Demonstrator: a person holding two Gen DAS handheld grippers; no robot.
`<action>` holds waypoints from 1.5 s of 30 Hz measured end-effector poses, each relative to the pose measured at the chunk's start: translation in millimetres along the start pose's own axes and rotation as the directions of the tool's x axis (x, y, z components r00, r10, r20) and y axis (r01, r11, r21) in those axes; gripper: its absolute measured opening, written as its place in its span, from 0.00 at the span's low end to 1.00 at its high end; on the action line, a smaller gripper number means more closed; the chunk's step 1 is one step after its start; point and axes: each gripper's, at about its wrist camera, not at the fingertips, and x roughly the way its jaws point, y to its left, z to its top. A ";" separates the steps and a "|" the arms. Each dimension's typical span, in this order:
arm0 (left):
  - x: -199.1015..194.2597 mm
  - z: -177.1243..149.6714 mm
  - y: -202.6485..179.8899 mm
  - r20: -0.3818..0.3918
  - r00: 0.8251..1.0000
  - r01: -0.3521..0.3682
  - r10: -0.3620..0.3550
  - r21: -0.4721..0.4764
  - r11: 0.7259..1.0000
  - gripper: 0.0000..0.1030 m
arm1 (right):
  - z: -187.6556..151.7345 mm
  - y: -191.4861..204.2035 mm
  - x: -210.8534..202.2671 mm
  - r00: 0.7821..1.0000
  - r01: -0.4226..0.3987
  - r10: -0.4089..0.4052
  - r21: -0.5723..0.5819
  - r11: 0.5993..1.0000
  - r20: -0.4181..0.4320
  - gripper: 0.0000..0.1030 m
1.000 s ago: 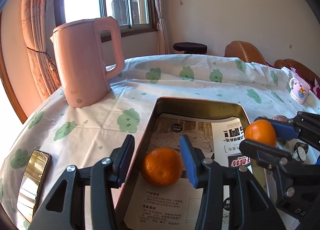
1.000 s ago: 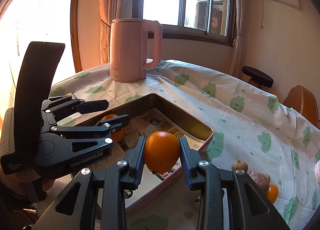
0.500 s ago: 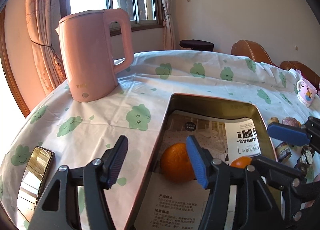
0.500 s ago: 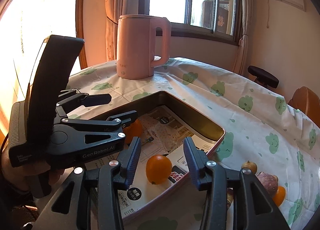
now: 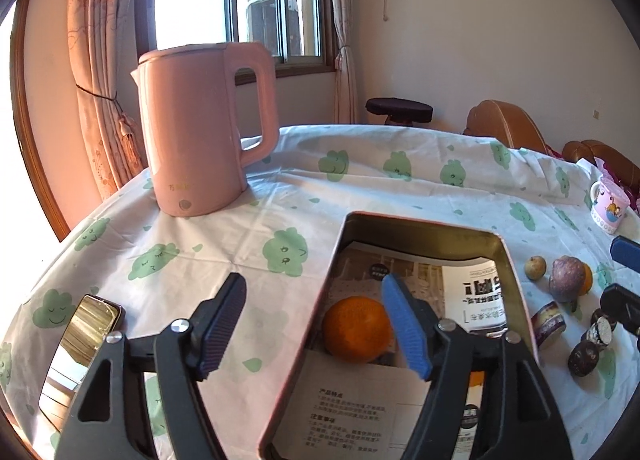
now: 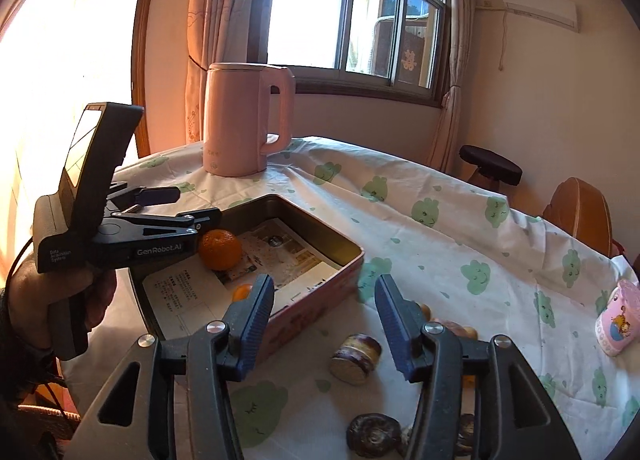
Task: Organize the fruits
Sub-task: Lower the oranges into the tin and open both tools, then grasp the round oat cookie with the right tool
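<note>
On clothed table: tin holding two oranges; left gripper and right gripper both opening, nothing gripped.

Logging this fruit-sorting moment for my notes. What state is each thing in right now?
Left gripper: jaws opening, empty.
Right gripper: jaws opening, empty.
Large orange: lying loose in the tin.
Small orange: in the tin, partly hidden.
Tin: open, paper-lined.
Kettle: upright, lid shut.
Mug: upright on the tablecloth.
Purple fruit: outside the tin.
</note>
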 end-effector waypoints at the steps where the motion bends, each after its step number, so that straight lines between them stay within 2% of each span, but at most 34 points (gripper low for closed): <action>1: -7.2 0.4 -7.9 0.018 1.000 0.014 -0.014 0.012 1.000 0.74 | -3.3 -9.2 -8.7 1.000 0.022 -0.023 0.015 1.000 0.008 0.53; 6: -38.5 -1.0 -56.7 0.079 0.990 0.113 -0.119 0.067 0.991 0.81 | -26.5 -50.9 -43.8 0.989 0.145 -0.146 0.095 0.985 0.007 0.54; 10: -47.8 -3.6 -101.0 0.082 0.978 0.181 -0.191 0.121 0.976 0.82 | -48.3 -71.7 -58.7 0.973 0.228 -0.228 0.131 0.965 -0.017 0.54; 15: -37.0 -5.2 -147.6 0.044 0.970 0.230 -0.239 0.155 0.961 0.82 | -71.5 -94.9 -69.3 0.968 0.248 -0.248 0.220 0.944 -0.030 0.54; 18: -27.8 -4.0 -163.9 0.041 0.973 0.217 -0.228 0.176 0.960 0.84 | -79.5 -102.7 -71.4 0.970 0.242 -0.243 0.256 0.936 -0.029 0.54; 24: -1.8 -3.7 -153.7 0.022 0.993 0.111 -0.116 0.175 0.978 0.86 | -85.8 -96.5 -68.3 0.977 0.214 -0.213 0.243 0.946 -0.031 0.54; 28: 0.2 0.5 -139.5 0.054 0.996 0.057 -0.066 0.158 0.986 0.95 | -86.9 -94.6 -61.8 0.977 0.213 -0.209 0.237 0.948 -0.043 0.54; 31: 7.2 4.7 -123.8 0.068 0.998 0.008 -0.018 0.136 0.991 0.95 | -85.9 -94.8 -59.9 0.975 0.221 -0.215 0.235 0.947 -0.050 0.54; 36: 4.3 7.6 -102.3 0.072 0.997 0.024 -0.030 0.091 0.996 0.95 | -79.1 -83.1 -51.6 0.981 0.195 -0.189 0.196 0.961 -0.052 0.54; 41: -14.4 2.9 -102.6 0.121 0.992 0.033 -0.046 0.111 0.993 0.97 | -71.0 -63.8 -27.6 0.985 0.157 -0.145 0.130 0.979 -0.096 0.54; 45: -19.8 -0.8 -102.4 0.120 0.990 0.056 -0.068 0.098 0.994 0.97 | -66.7 -54.8 -14.9 0.982 0.147 -0.133 0.099 0.984 -0.132 0.51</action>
